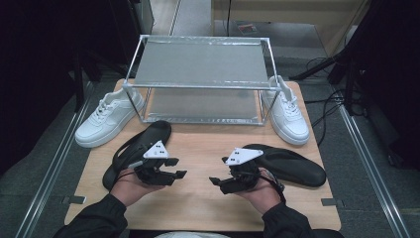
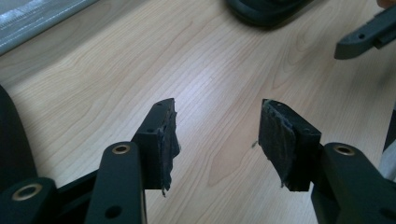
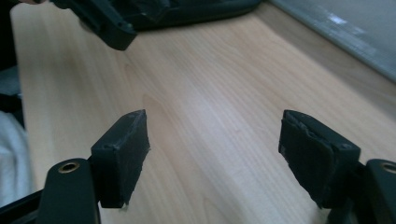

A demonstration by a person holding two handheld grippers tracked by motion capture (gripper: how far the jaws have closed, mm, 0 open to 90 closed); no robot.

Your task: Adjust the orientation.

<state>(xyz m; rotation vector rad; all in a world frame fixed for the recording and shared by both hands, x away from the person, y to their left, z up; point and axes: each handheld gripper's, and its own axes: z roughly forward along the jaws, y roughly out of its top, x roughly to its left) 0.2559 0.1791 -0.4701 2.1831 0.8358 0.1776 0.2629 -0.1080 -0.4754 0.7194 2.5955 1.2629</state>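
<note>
Wooden worktop (image 1: pixel 198 148) on a grey floor, dark room around it.

Black slippers are the things nearest the tongs. Left slipper (image 1: pixel 148 136) lies diagonally at the worktop's front left, toe toward the rack, heel end under the person's left hand. Right slipper (image 1: pixel 292 163) lies at front right, just beside the right hand. Judgement: light, soft foam or rubber, flexes when lifted by one end, matte so not slippery, nothing fragile. Best hold looks like the sidewall or strap edge near the middle; a pinch at the toe would let it droop.

Left tongs (image 1: pixel 173 168) open, jaws wide apart, nothing between them, held low over bare wood, pointing inward. Right tongs (image 1: pixel 218 181) open as well, empty, pointing back at the left ones. Pads (image 2: pixel 278 135) look worn and frayed in the left gripper view, so grip may be uneven.

Further out: two-tier metal rack (image 1: pixel 203 84) at the back centre, both shelves bare. White sneaker (image 1: pixel 106 116) left of the rack, touching its leg; second white sneaker (image 1: pixel 287 111) right of it, toe toward the person.
</note>
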